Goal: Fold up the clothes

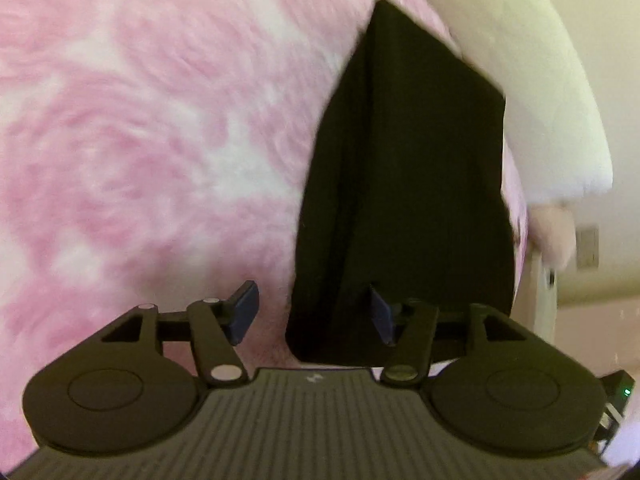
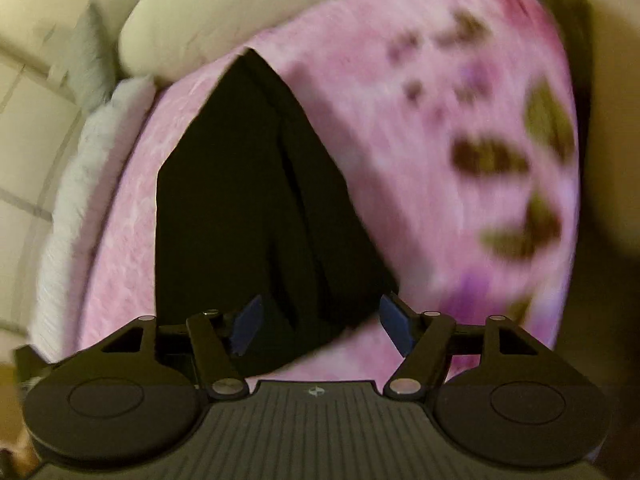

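A black fabric garment [image 1: 404, 200], already folded into a long narrow strip, lies flat on a fluffy pink and white patterned blanket [image 1: 140, 140] spread over a bed. Its long axis runs from near to far, away from both cameras, and the far end tapers to a corner beside a cream-coloured pillow [image 1: 540, 60]. A lengthwise crease or overlap runs down its middle.

In the left wrist view, the left hand-held gripper [image 1: 314, 314] hovers at the garment's near end, over its left edge. Its blue-padded jaws stand apart; the right pad is over black cloth, the left pad over the blanket, and nothing is pinched.

In the right wrist view, the right hand-held gripper [image 2: 322, 326] sits at the same near end, towards the garment's [image 2: 240, 200] right near corner. Its jaws stand wider apart, also gripping nothing; cloth lies between them without visible pressure.

Both hand-held grippers look about equally close to the near short edge, so the next fold probably carries that edge to the far end.

No containers are visible. Blurred brown and olive prints [image 2: 488, 156] mark the blanket to the right; a pale tiled wall [image 2: 32, 100] shows at far left.
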`<state>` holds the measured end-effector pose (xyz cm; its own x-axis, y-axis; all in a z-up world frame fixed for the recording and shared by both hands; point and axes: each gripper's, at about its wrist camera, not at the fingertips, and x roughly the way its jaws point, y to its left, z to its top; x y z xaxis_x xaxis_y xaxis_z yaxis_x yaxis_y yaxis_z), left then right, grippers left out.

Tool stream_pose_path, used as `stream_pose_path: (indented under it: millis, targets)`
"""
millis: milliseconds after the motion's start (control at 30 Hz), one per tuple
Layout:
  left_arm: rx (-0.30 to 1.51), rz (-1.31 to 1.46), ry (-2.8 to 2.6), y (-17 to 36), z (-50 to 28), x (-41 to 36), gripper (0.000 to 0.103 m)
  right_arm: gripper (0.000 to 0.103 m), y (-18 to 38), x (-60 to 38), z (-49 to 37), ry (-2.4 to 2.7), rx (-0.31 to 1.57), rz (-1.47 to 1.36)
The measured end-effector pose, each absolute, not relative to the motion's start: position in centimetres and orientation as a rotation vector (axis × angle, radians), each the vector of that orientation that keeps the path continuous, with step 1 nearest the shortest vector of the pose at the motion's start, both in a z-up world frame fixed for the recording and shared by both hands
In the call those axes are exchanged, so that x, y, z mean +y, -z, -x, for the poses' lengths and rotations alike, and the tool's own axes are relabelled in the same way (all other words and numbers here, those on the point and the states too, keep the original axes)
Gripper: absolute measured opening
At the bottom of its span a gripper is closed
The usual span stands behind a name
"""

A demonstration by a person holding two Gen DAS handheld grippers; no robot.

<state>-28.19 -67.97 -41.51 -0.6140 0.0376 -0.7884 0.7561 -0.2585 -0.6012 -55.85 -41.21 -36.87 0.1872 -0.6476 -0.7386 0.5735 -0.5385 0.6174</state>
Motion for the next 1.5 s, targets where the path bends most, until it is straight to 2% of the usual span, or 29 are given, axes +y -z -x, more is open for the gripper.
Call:
stream_pose_path:
  millis: [33, 100, 167, 200, 233, 300, 433, 533, 600, 633, 733, 767, 833, 933, 1000, 1067, 1133, 1333, 1367, 1400, 1433, 1500]
  targets:
    - [1.506, -1.004, 1.948, 41.8, 28.7, -67.9, 0.050, 0.069, 37.9, -41.2, 55.7, 1.563, -0.119, -1.491]
    - [1.497, -1.033, 1.993, 42.1, 29.4, -67.6, 0.027, 0.070, 39.9, -41.4, 55.5, 1.586, -0.205, -1.527]
    - [1.466, -1.029, 2.017, 42.0, 29.8, -67.0, 0.016, 0.066, 41.0, -41.7, 55.7, 1.621, -0.292, -1.539]
    - [1.448, -1.016, 2.021, 41.7, 29.9, -66.5, 0.014, 0.041, 41.0, -41.9, 56.0, 1.637, -0.303, -1.543]
    - [1.438, -0.998, 2.025, 41.3, 30.0, -65.8, 0.011, 0.032, 40.8, -42.1, 56.5, 1.637, -0.305, -1.562]
    - [1.476, -0.947, 2.024, 40.5, 30.4, -64.3, 0.009, 0.024, 39.7, -42.5, 58.0, 1.626, -0.285, -1.592]
    - [1.603, -0.886, 2.082, 39.1, 34.0, -59.7, 0.009, 0.020, 33.2, -44.6, 62.1, 1.681, -0.048, -1.377]
    - [1.702, -0.861, 2.129, 39.1, 39.0, -56.3, 0.012, 0.022, 29.6, -47.6, 66.6, 1.706, 0.135, -1.221]
    - [1.701, -0.894, 2.161, 39.2, 41.9, -55.4, 0.017, 0.027, 29.5, -49.9, 69.7, 1.699, 0.213, -1.206]
    - [1.680, -0.925, 2.185, 39.1, 42.8, -55.3, 0.022, 0.030, 29.9, -50.6, 70.8, 1.704, 0.235, -1.218]
    - [1.524, -1.051, 2.271, 37.8, 42.2, -56.3, 0.024, 0.037, 31.0, -50.7, 71.7, 1.710, 0.308, -1.226]
    - [1.466, -1.082, 2.289, 37.2, 41.5, -57.0, 0.028, 0.040, 30.9, -49.7, 70.9, 1.725, 0.299, -1.197]
    - [1.352, -1.113, 2.291, 36.1, 39.2, -59.2, 0.032, 0.061, 30.9, -47.5, 69.2, 1.766, 0.271, -1.146]
    - [1.191, -1.122, 2.222, 34.9, 36.3, -63.8, 0.039, 0.061, 31.5, -44.0, 66.9, 1.790, 0.192, -1.170]
    - [1.119, -1.094, 2.188, 34.1, 35.9, -67.3, 0.048, 0.064, 32.1, -42.1, 65.5, 1.774, 0.127, -1.256]
    - [1.055, -1.072, 2.182, 33.5, 36.8, -71.0, 0.061, 0.065, 32.9, -40.9, 64.4, 1.762, 0.090, -1.313]
    - [1.010, -1.092, 2.174, 33.6, 37.9, -74.1, 0.063, 0.071, 33.4, -40.5, 63.9, 1.744, 0.048, -1.352]
    - [0.994, -1.230, 2.124, 36.7, 42.4, -81.2, 0.067, 0.070, 36.8, -42.6, 66.1, 1.733, -0.062, -1.428]
    - [1.014, -1.260, 2.113, 37.8, 43.2, -82.0, 0.071, 0.068, 37.1, -43.2, 66.7, 1.736, -0.076, -1.426]
    - [1.041, -1.287, 2.105, 38.8, 43.8, -82.5, 0.075, 0.061, 37.4, -43.8, 67.3, 1.739, -0.088, -1.422]
    - [1.070, -1.308, 2.093, 39.7, 44.2, -83.0, 0.082, 0.058, 37.7, -44.4, 67.9, 1.742, -0.100, -1.418]
    - [1.130, -1.316, 2.059, 40.9, 44.7, -83.5, 0.082, 0.047, 38.4, -45.5, 69.1, 1.742, -0.117, -1.438]
